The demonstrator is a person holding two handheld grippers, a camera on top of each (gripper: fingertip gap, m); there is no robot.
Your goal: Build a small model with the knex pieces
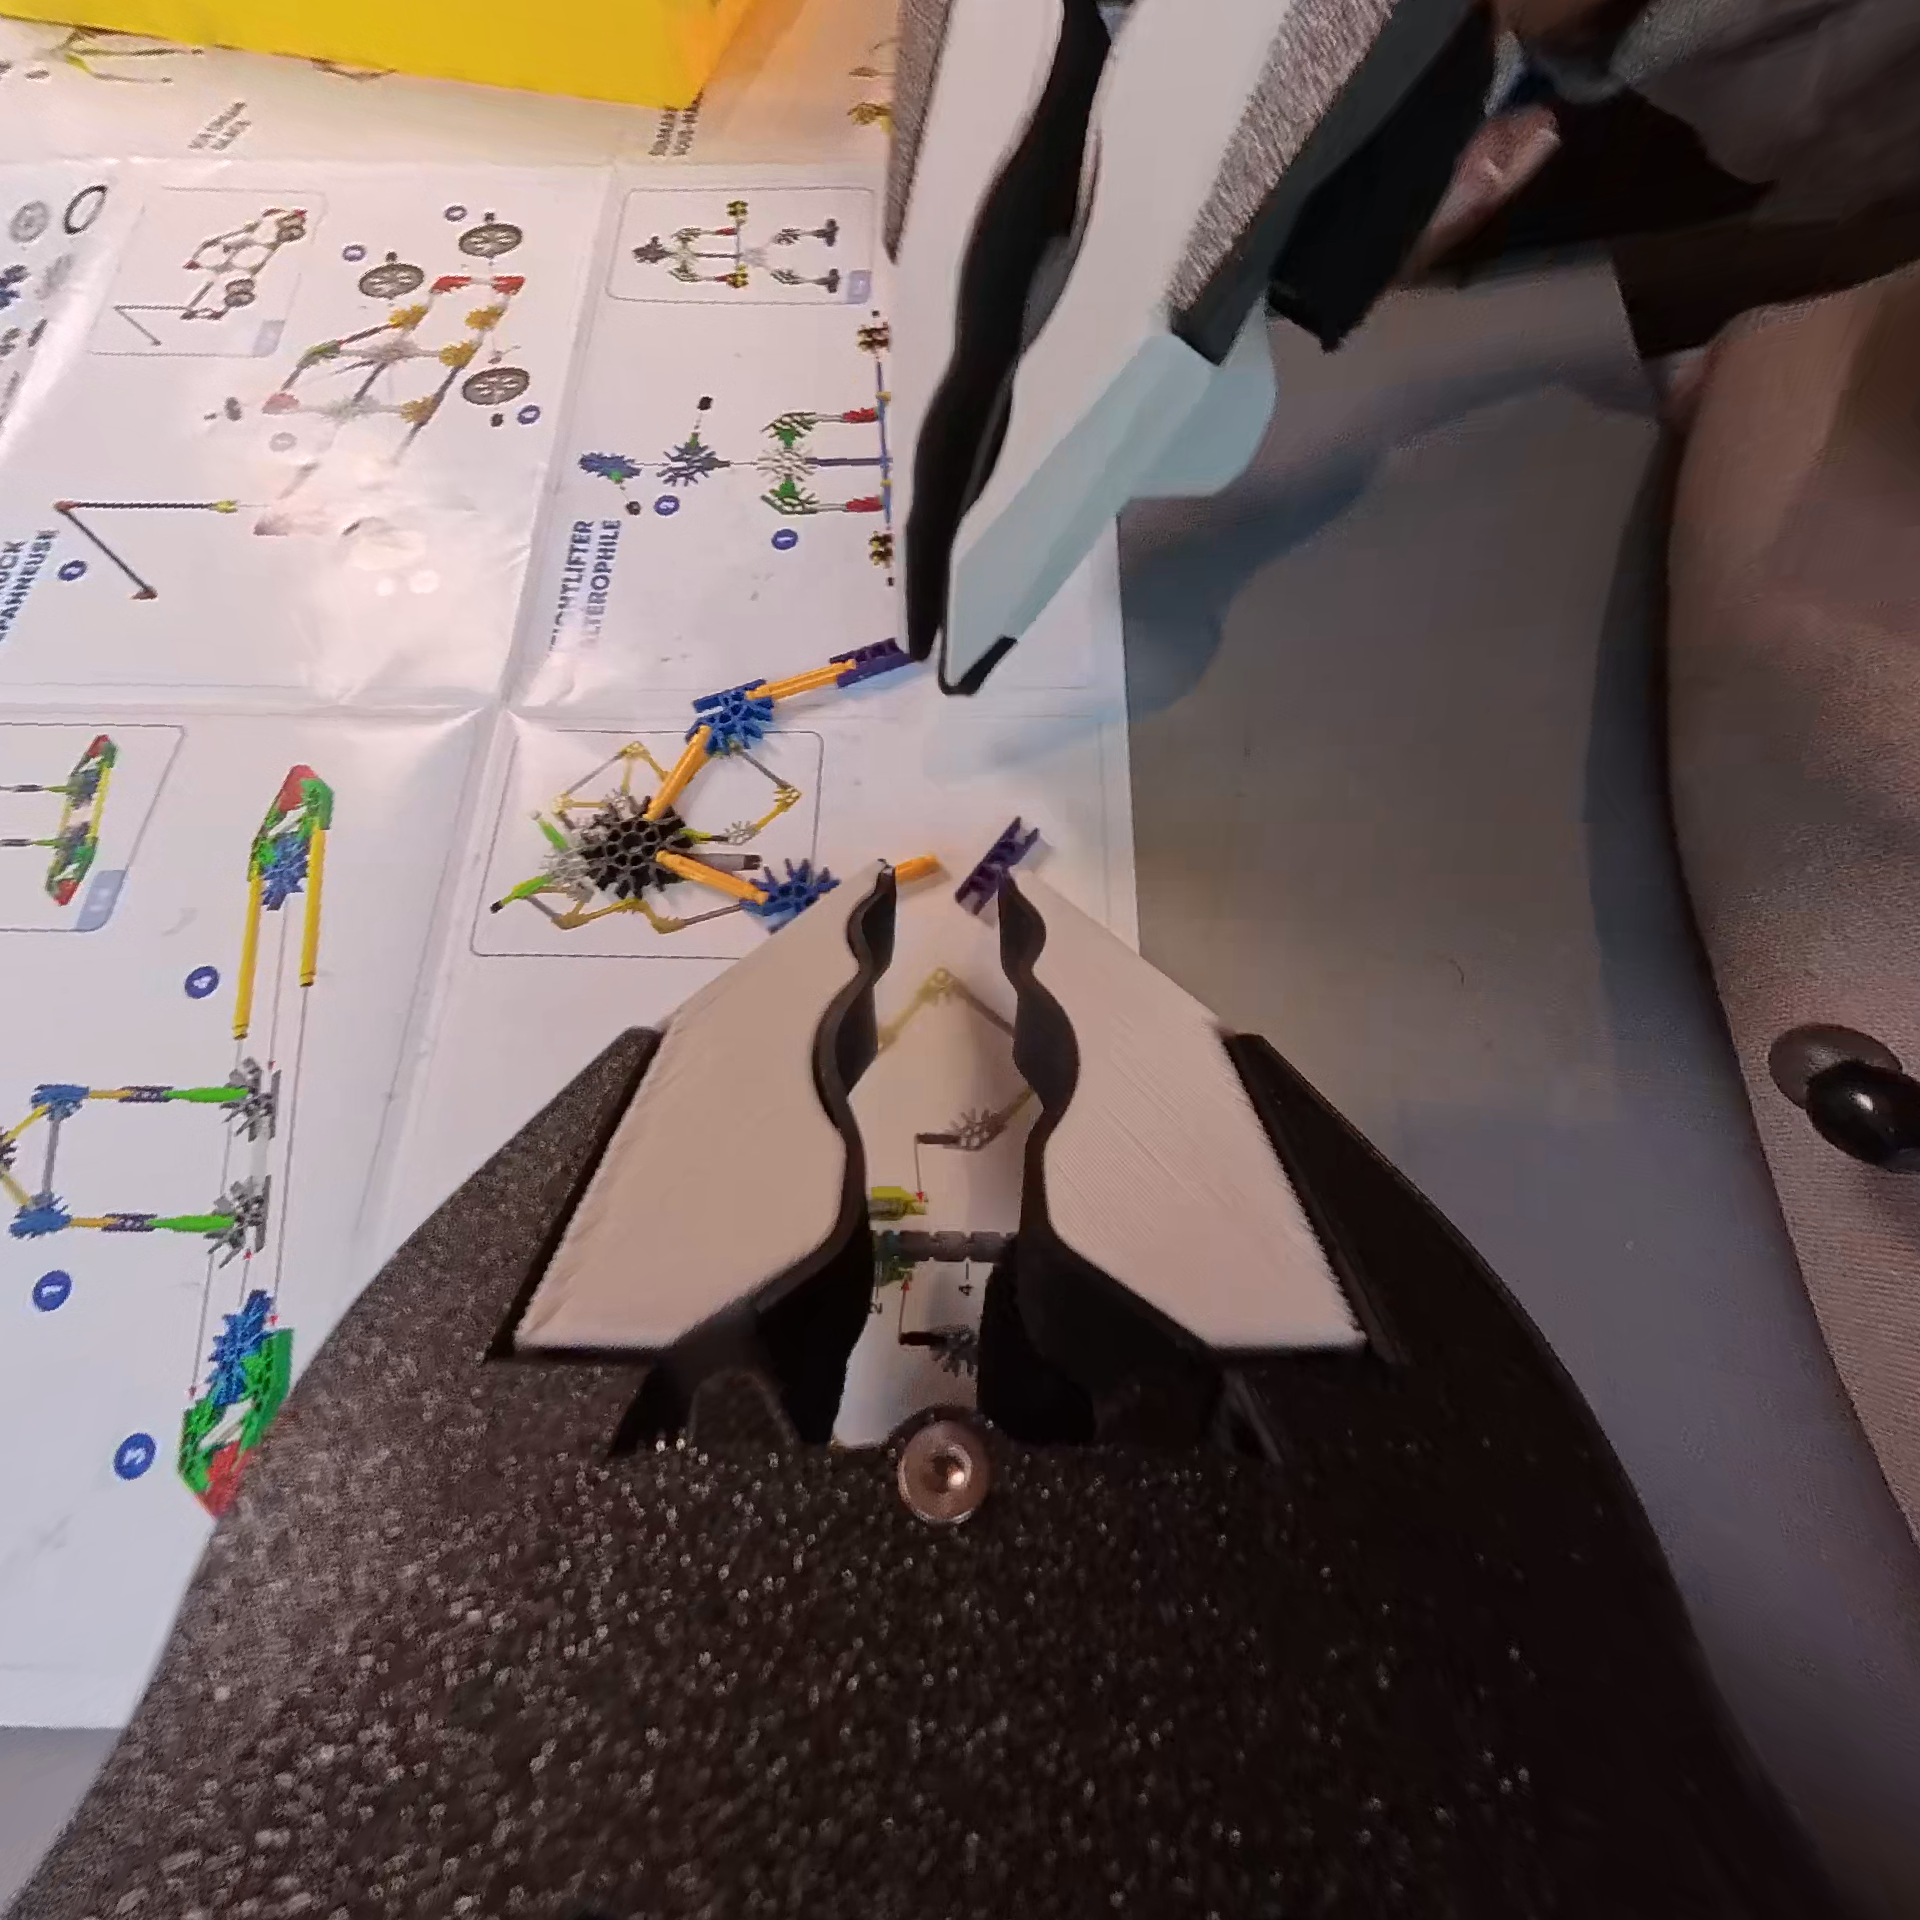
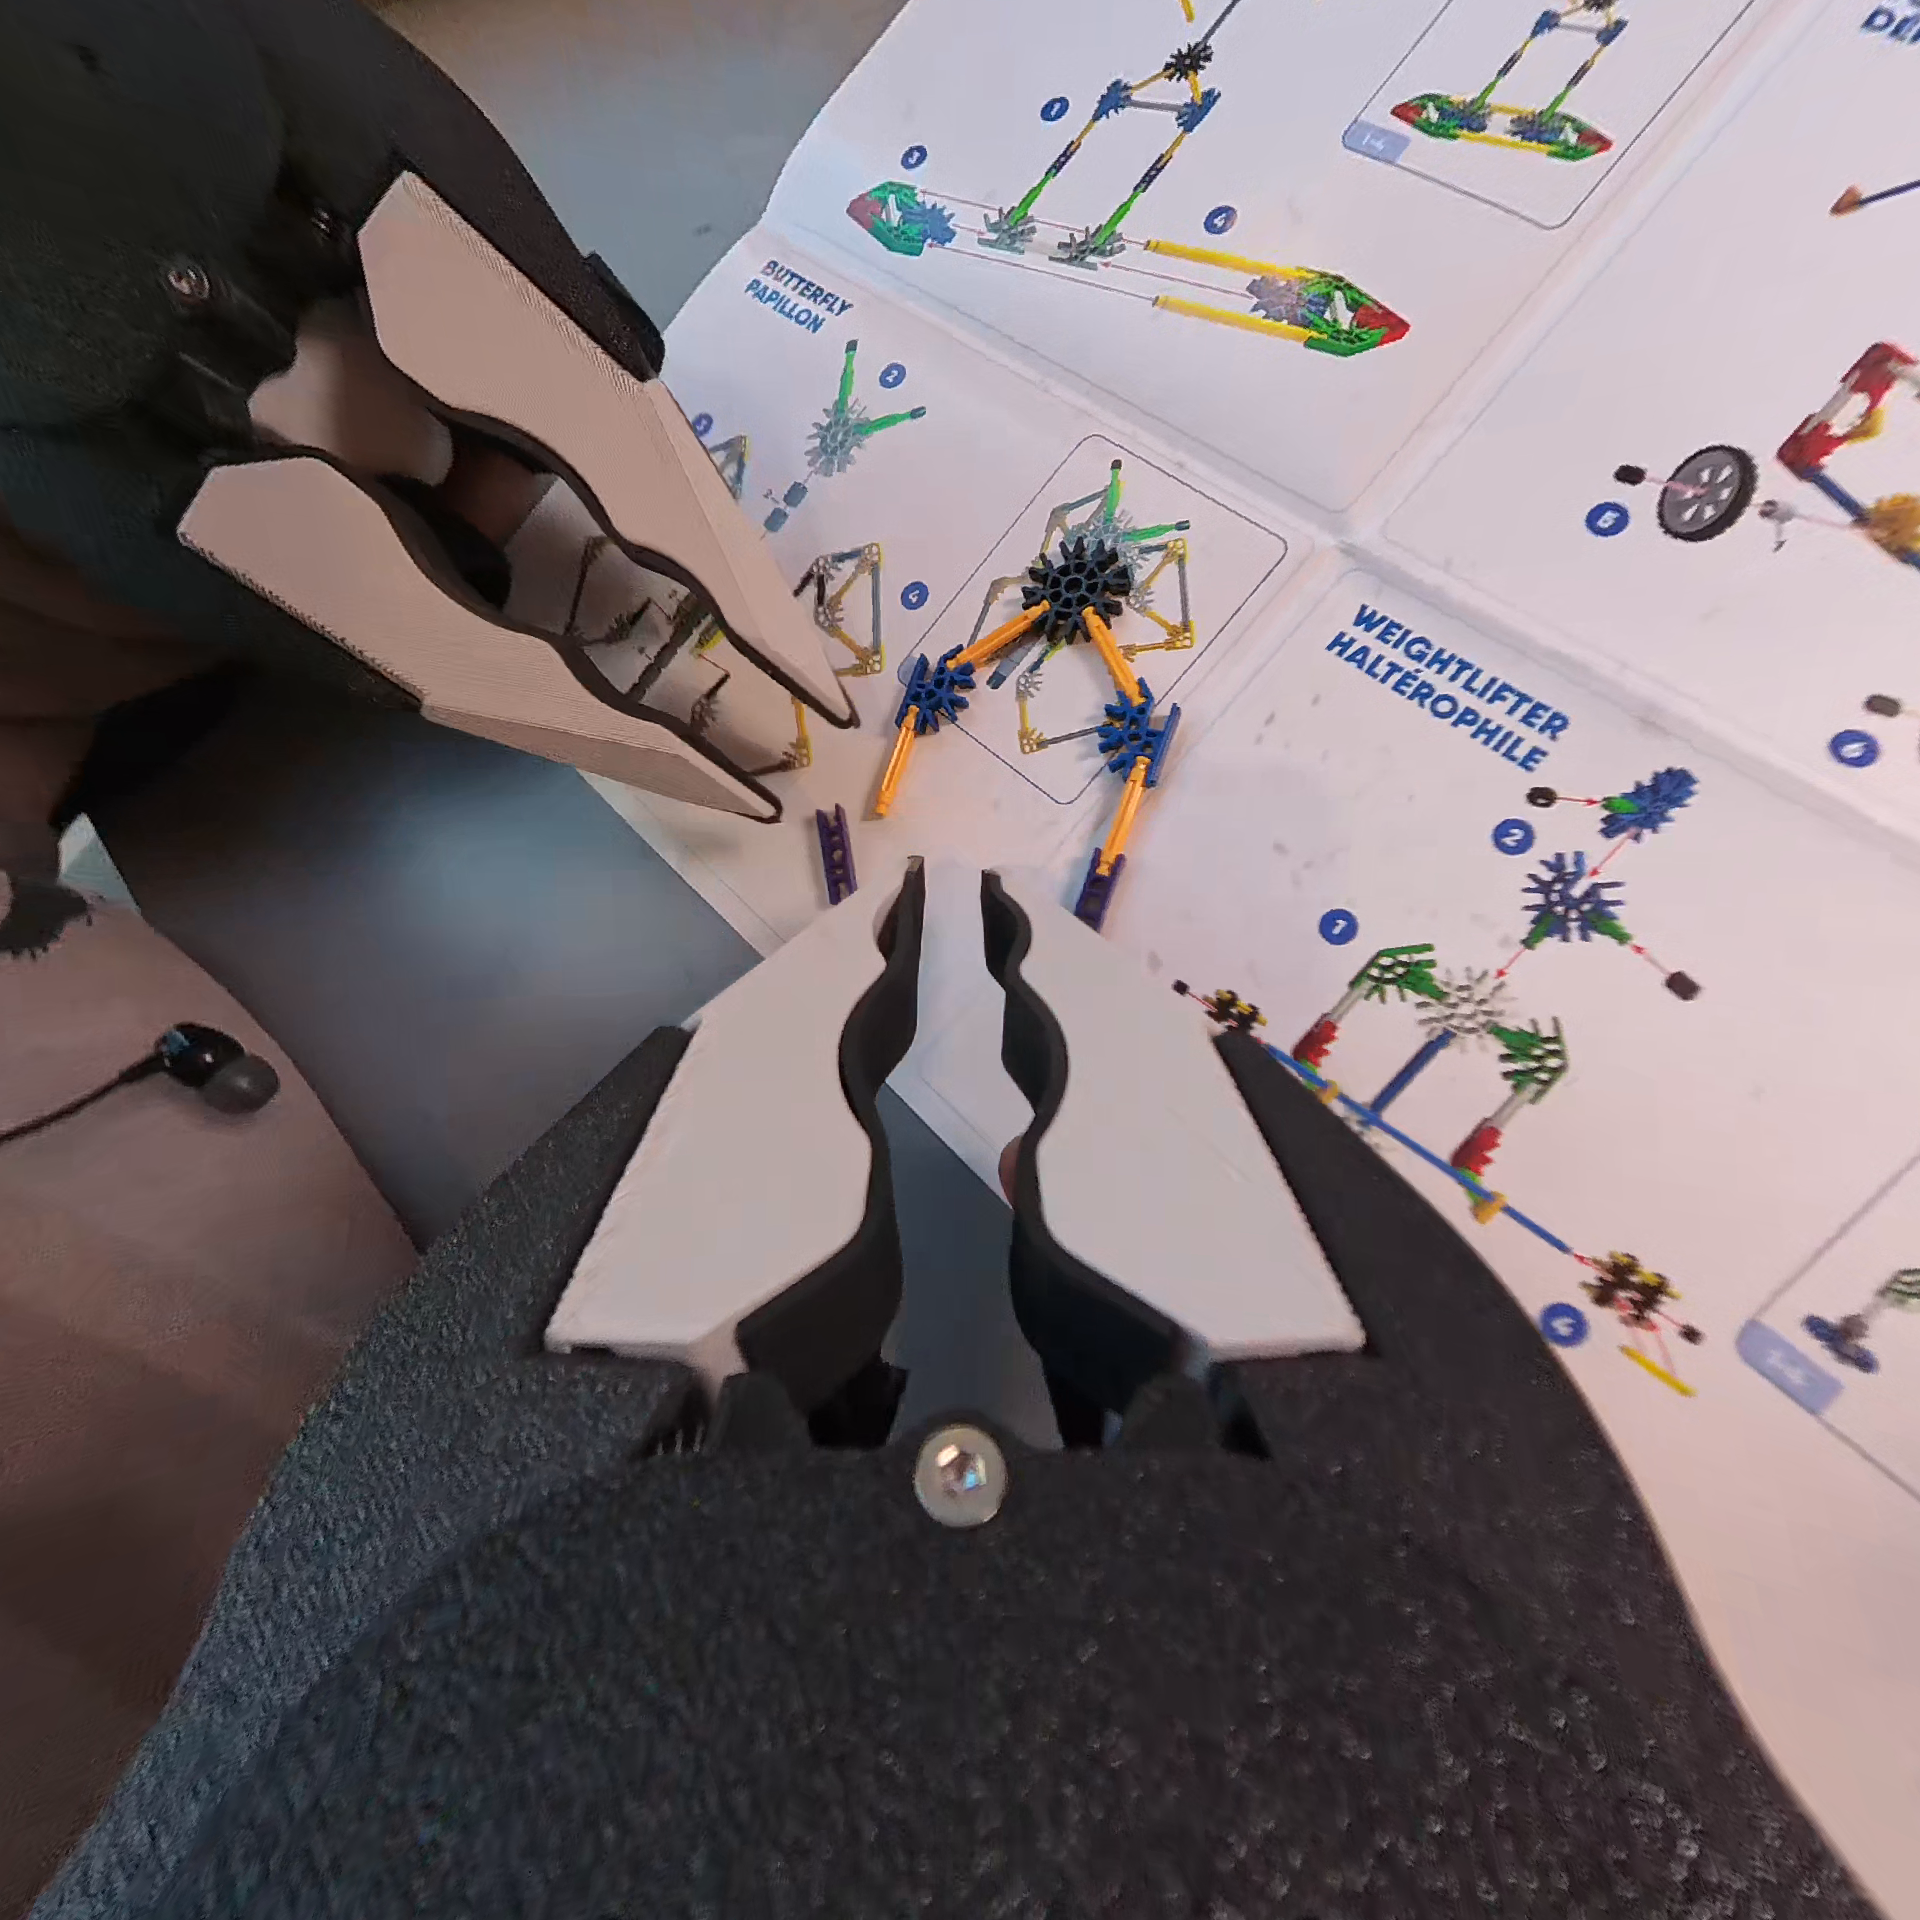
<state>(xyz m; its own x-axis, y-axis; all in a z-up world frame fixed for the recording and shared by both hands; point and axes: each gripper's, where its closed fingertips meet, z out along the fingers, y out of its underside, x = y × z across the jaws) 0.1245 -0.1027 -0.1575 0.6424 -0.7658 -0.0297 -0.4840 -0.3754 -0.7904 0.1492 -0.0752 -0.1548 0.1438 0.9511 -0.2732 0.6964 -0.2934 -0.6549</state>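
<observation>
A small toy build lies on a printed instruction sheet (image 1: pixel 416 623): a black hub (image 1: pixel 634 847) with orange rods running to two blue connectors (image 1: pixel 736 717). One rod ends in a purple connector (image 1: pixel 873 660); my right gripper (image 1: pixel 940 665) has its tips right beside it. In the right wrist view that gripper (image 2: pixel 950 878) is open and empty, with this purple connector (image 2: pixel 1096 888) by its right finger. A loose purple connector (image 1: pixel 997 857) lies just ahead of my left gripper (image 1: pixel 943 883), which is open and empty, next to a free orange rod end (image 1: pixel 920 864). The loose connector (image 2: pixel 834 852) lies between the two grippers.
The sheet (image 2: pixel 1351 520) covers most of a grey table (image 1: pixel 1351 935); its edge runs close to both grippers. A yellow box (image 1: pixel 416 42) stands at the far end. A person's brownish clothing with a black button (image 1: pixel 1849 1101) lies on the right. Across from one pair of fingers to the other is roughly 5 cm.
</observation>
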